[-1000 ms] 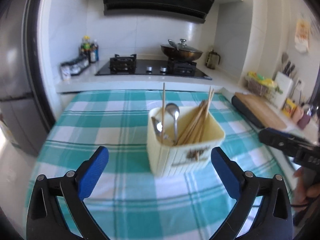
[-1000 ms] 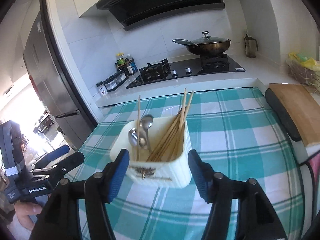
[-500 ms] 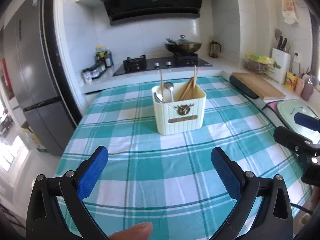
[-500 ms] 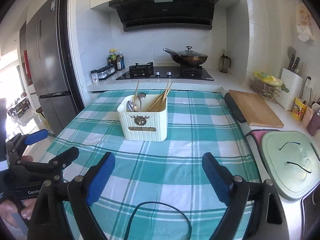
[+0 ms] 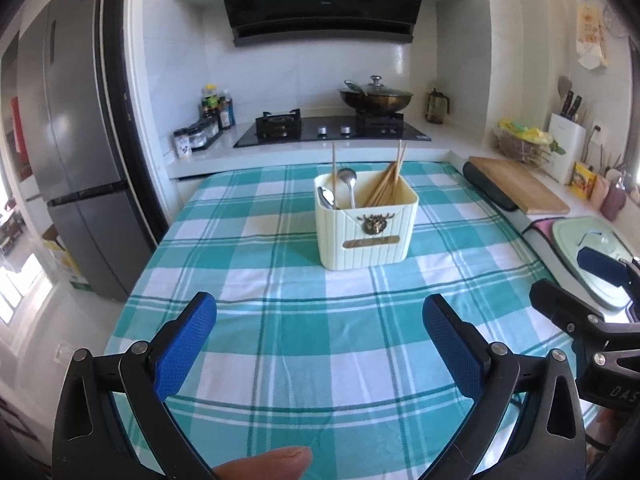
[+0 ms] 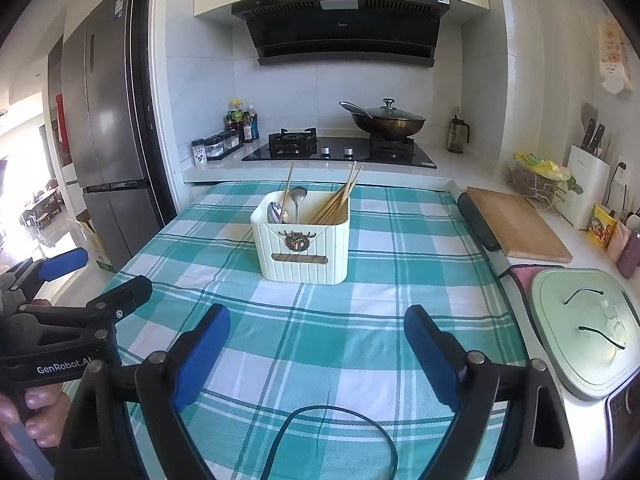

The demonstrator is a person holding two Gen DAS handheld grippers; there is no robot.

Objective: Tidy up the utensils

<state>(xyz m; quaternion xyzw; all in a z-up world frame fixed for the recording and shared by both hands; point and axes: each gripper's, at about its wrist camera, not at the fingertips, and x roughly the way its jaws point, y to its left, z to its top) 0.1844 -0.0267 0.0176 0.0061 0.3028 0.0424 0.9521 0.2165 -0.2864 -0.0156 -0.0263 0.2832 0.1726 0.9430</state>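
Standing on the teal-and-white plaid cloth (image 5: 280, 320), the cream caddy (image 5: 366, 228) sits near the table's far middle, well apart from both of your grippers. It is a ribbed plastic box with rounded corners, a bronze stag-head badge and a narrow label plate on its front wall. Inside, one lone chopstick (image 5: 333, 168) stands almost upright at the left, two shiny metal spoons (image 5: 347, 184) lean beside it, bowls up, and a bundle of pale wooden chopsticks (image 5: 386, 184) slants against the right side.

Your left gripper (image 5: 320, 320) hangs over the near cloth with its jaws spread wide and nothing between them; its pads are blue, finely dimpled rubber on black angular arms, and a fingertip (image 5: 264, 466) of yours pokes in at the bottom edge. Your right gripper (image 6: 316, 332) is likewise spread wide over bare cloth, its jaws having just been opening, with no thing between them. A thin black cable (image 6: 332, 436) loops across the cloth just below it.

To the right, a flat wooden board (image 6: 516, 224) lies on the white counter, and a smooth pale-green lid (image 6: 584, 328) with wire handles sits nearer you. Behind the table, a dark wok (image 6: 388, 122) with a glass lid rests on the glossy black hob (image 6: 340, 152).
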